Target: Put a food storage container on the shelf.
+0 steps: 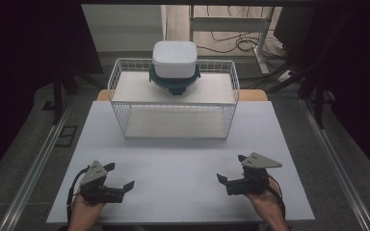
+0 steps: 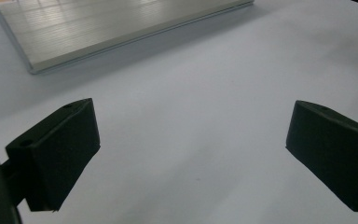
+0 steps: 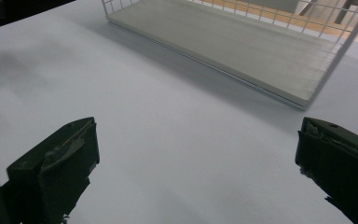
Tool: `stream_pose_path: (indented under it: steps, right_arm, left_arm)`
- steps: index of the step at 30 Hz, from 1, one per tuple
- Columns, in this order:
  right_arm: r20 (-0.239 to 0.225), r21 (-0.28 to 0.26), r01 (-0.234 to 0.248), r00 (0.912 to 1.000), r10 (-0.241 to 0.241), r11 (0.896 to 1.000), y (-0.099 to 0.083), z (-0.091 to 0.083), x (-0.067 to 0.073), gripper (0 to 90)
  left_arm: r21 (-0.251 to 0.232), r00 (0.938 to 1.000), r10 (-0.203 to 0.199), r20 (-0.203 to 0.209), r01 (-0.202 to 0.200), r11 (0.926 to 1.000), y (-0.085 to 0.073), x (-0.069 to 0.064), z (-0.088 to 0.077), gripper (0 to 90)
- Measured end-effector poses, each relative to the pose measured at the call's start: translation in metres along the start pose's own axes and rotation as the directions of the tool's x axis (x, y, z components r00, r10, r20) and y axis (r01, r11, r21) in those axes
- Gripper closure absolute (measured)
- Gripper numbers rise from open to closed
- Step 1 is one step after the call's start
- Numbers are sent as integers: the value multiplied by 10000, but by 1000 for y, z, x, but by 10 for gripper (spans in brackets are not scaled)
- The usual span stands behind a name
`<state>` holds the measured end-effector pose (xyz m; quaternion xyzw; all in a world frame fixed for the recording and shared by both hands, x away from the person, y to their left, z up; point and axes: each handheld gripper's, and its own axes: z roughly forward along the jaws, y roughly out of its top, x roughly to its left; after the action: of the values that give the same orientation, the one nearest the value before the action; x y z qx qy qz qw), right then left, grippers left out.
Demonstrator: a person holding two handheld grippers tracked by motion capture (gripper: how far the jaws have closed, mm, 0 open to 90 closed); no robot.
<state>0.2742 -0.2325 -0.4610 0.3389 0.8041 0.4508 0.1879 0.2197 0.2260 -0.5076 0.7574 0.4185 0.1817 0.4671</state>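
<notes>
A white lidded container (image 1: 174, 58) sits atop the wire rack (image 1: 173, 98), on a dark-rimmed bowl (image 1: 174, 83). Well in front of the rack, the left claw (image 1: 121, 176) and the right claw (image 1: 230, 169) rest on the tabletop (image 1: 183, 163), both spread wide and gripping nothing.

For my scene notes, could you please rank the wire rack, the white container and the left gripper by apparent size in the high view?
1. Wire rack, clearly the largest.
2. White container and left gripper: these look roughly alike, and the gripper is nearer the camera, so I would not rank them.
</notes>
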Motion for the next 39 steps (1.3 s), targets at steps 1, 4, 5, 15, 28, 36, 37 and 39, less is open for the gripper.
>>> stream_pose_path:
  steps: [1, 4, 5, 15, 28, 36, 37, 39]
  right_arm:
    - [31, 5, -2, 10000, 2, 10000, -1, -1, -1, 0]
    - [140, 33, -90, 9999, 90, 10000, -5, -5, -3, 0]
    - [171, 57, -125, 9998, 124, 9999, -6, -7, -4, 0]
    - [593, 217, -132, 9982, 118, 9997, -18, -21, -9, 0]
    - [1304, 112, -488, 9903, 469, 9987, -34, -39, -24, 0]
    - [1664, 206, -744, 9836, 700, 9970, -48, -45, -30, 0]
    - [1717, 248, -765, 9826, 712, 9968, -50, -46, -30, 0]
    - [1786, 336, -774, 9814, 702, 9964, -54, -46, -31, 0]
  left_arm:
    - [-10, 10000, -34, -31, 34, 10000, -1, 1, -1, 22]
    - [-19, 9999, -63, -152, 63, 10000, -3, 3, -5, 21]
    - [-17, 9998, -96, -178, 95, 10000, -4, 3, -6, 21]
    - [13, 9978, -396, -531, 398, 9992, -14, 13, -19, 21]
    - [53, 9918, -596, -1134, 606, 9981, -29, 23, -35, 21]
    - [254, 9848, -662, -1608, 712, 9971, -42, 32, -44, 22]
    - [262, 9839, -677, -1655, 730, 9970, -43, 33, -45, 22]
    - [313, 9819, -610, -1794, 676, 9972, -44, 34, -47, 22]
